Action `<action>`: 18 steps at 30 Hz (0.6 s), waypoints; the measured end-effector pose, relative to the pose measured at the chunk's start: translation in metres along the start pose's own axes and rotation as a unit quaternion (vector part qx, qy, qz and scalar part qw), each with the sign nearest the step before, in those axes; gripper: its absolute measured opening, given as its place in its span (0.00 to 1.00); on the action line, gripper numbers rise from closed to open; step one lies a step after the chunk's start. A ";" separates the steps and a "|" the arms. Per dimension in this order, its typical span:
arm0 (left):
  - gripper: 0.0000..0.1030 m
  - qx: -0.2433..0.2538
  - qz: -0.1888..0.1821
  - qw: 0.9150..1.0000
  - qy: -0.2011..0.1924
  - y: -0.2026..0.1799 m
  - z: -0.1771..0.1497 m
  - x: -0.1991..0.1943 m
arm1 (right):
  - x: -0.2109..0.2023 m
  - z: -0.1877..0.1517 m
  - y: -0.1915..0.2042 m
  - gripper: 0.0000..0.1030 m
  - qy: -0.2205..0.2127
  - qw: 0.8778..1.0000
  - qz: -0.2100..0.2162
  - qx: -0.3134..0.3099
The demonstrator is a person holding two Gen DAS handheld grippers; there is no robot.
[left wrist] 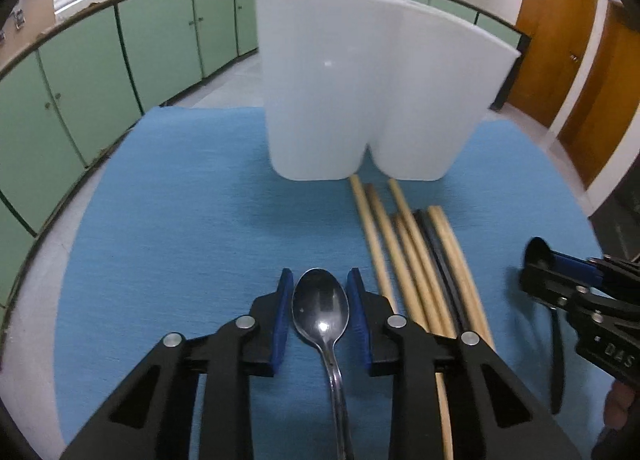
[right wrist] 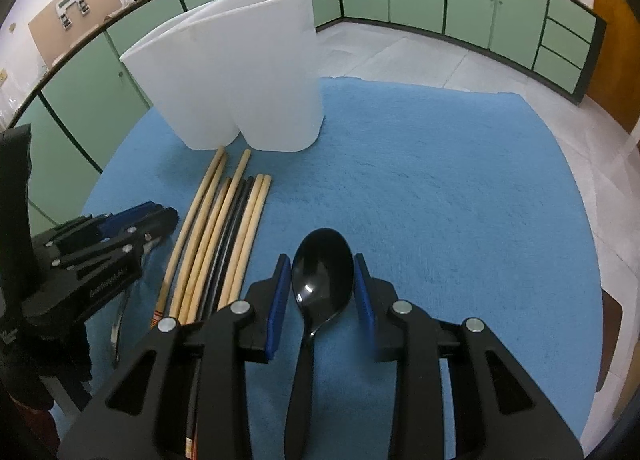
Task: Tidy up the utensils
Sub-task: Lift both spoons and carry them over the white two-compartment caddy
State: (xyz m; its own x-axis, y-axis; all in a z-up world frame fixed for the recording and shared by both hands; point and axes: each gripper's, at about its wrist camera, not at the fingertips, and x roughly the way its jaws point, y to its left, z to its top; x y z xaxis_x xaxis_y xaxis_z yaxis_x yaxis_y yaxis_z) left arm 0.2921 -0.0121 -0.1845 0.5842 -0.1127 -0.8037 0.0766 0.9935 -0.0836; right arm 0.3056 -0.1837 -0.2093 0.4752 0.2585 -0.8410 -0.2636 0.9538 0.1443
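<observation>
white two-part holder (left wrist: pixel 372 100) stands upright at the far end of the blue-covered surface (left wrist: pixel 180 220); contents not visible. left hand-held gripper (left wrist: pixel 320 312) clenched on metal spoon (left wrist: pixel 320 308); right hand-held gripper (right wrist: pixel 322 292) grasping black spoon (right wrist: pixel 322 276). chopsticks (left wrist: pixel 412 260) lie loose between them, ends near the holder's base. judged early: nothing visibly sorted.
</observation>
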 end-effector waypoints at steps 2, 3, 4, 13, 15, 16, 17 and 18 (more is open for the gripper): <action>0.26 -0.001 -0.006 1.000 -0.008 -0.001 -0.002 -0.001 | -0.001 0.002 -0.001 0.29 -0.001 1.000 0.004 -0.001; 0.26 -0.003 -0.009 1.000 -0.012 -0.002 -0.003 -0.002 | -0.002 0.003 -0.002 0.29 -0.004 1.000 0.006 -0.002; 0.26 -0.007 -0.015 1.000 -0.021 0.000 -0.004 -0.004 | -0.003 0.003 -0.002 0.29 -0.010 1.000 0.009 -0.003; 0.26 -0.012 -0.053 0.983 -0.177 0.008 -0.011 -0.069 | -0.051 0.012 -0.002 0.08 -0.175 0.981 0.075 -0.029; 0.26 -0.009 -0.062 0.978 -0.199 0.009 -0.011 -0.081 | -0.055 0.018 -0.001 0.04 -0.191 0.977 0.085 -0.032; 0.26 -0.008 -0.065 0.976 -0.206 0.011 -0.010 -0.084 | -0.056 0.022 0.000 0.01 -0.191 0.977 0.083 -0.038; 0.26 -0.006 -0.066 0.976 -0.209 0.013 -0.007 -0.087 | -0.054 0.026 0.003 0.00 -0.181 0.980 0.067 -0.049; 0.26 -0.003 -0.064 0.976 -0.209 0.013 -0.005 -0.087 | -0.054 0.028 0.002 0.00 -0.177 0.981 0.066 -0.050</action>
State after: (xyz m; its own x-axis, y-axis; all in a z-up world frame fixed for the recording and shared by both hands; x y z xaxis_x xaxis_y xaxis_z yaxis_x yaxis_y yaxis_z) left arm 0.2383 0.0106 -0.1192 0.8486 -0.2295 -0.4767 0.1658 0.9710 -0.1723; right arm 0.3029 -0.1911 -0.1491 0.6879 0.4332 -0.5824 -0.4151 0.8930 0.1740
